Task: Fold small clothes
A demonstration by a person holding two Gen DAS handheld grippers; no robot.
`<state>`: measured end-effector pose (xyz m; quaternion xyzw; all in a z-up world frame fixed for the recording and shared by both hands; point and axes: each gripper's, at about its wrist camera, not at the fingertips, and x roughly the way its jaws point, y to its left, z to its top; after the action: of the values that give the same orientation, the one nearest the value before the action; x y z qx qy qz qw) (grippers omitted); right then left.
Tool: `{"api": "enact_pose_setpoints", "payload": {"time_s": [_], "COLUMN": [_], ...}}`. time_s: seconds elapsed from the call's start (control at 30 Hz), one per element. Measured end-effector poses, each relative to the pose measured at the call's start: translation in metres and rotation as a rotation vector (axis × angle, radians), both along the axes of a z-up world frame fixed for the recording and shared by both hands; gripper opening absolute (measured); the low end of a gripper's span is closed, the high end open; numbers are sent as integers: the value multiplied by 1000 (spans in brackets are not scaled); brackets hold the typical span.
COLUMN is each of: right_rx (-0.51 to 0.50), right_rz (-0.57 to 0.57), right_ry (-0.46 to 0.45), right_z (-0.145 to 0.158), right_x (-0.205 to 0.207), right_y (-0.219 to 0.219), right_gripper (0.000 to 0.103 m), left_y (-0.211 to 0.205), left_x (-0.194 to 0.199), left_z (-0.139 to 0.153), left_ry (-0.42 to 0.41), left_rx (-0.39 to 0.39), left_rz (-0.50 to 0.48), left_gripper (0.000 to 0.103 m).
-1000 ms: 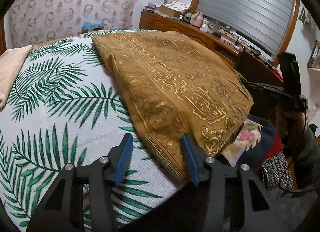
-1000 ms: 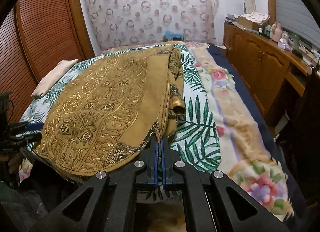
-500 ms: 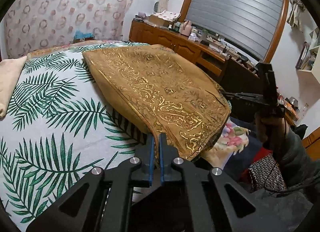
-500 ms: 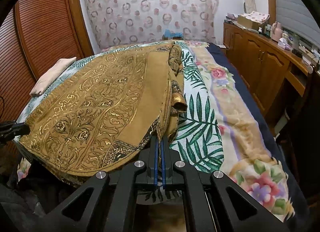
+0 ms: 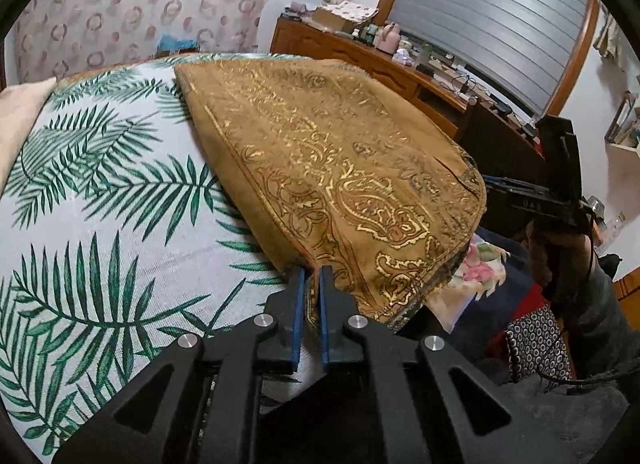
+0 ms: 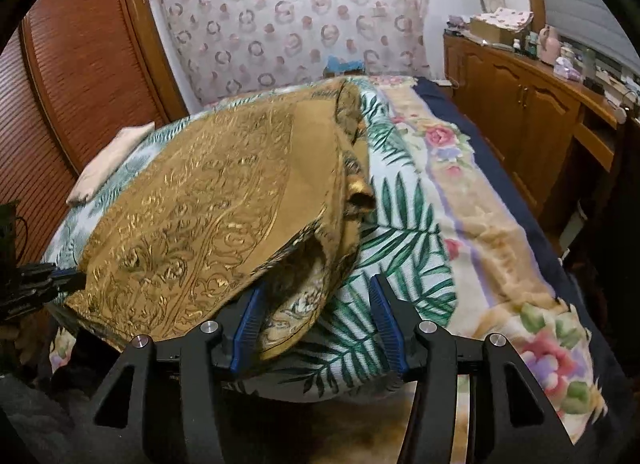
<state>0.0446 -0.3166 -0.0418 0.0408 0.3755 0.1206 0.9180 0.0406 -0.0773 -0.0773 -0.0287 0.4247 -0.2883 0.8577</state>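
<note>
A golden-brown patterned garment (image 5: pixel 340 168) lies folded over on the palm-leaf bed sheet (image 5: pixel 100 204). Its near hem sits between the blue pads of my left gripper (image 5: pixel 312 276), whose jaws are opening slightly while still pinching the cloth. In the right wrist view the same garment (image 6: pixel 200 216) sags at its near corner. My right gripper (image 6: pixel 316 288) is opening wide there. The loose corner rests against its left pad (image 6: pixel 248 320) and is not pressed. Each gripper appears in the other's view: the right gripper (image 5: pixel 520 188) held by a hand, the left gripper (image 6: pixel 60 278) at the hem.
A pale pillow (image 6: pixel 108 160) lies at the bed's far left. A floral blanket (image 6: pixel 500 244) covers the right side of the bed. A cluttered wooden dresser (image 6: pixel 520 112) runs along the right wall, a slatted wardrobe (image 6: pixel 80 64) along the left. Other clothes (image 5: pixel 536 340) are piled beyond the bed's end.
My left gripper went from open to shut on the garment's hem. My right gripper, shut on the other corner before, has opened and the corner has dropped loose.
</note>
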Motion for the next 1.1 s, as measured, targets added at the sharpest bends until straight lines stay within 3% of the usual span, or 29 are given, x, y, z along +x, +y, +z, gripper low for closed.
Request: {"api": "enact_pose_setpoints", "payload": {"time_s": [0.07,0.23,0.3,0.37,0.5,0.87,1.1], "right_rx": [-25,-57,-52,-41,57,238,246], "right_rz": [4,31,63,94,101,138,166], "right_ry": [-9,-12,-10,-5,12,-179,-292], "right_z": [1,3,4,4,5,60,98], "right_x": [0,-1,-1,1,5,-23,-45], "right_y": [4,12,15,18,7,-28,-33], "right_gripper": [55,54,34,21,10,7,6], "left_y": [0,1,0,-2,1,18,24], "left_x": [1,1,0,1,6,-7,-8], "left_z": [-2,-2,-2,-2,7,85,130], "left_ry": [5,5,1,3,-10,-212,-307], "left_rx": [6,-8,-17,-21,-59,-170,-230], "left_rz": [9,3,-19,-40,-52,-54,-56], "left_gripper": [16,18,11,6,4,3,3]}}
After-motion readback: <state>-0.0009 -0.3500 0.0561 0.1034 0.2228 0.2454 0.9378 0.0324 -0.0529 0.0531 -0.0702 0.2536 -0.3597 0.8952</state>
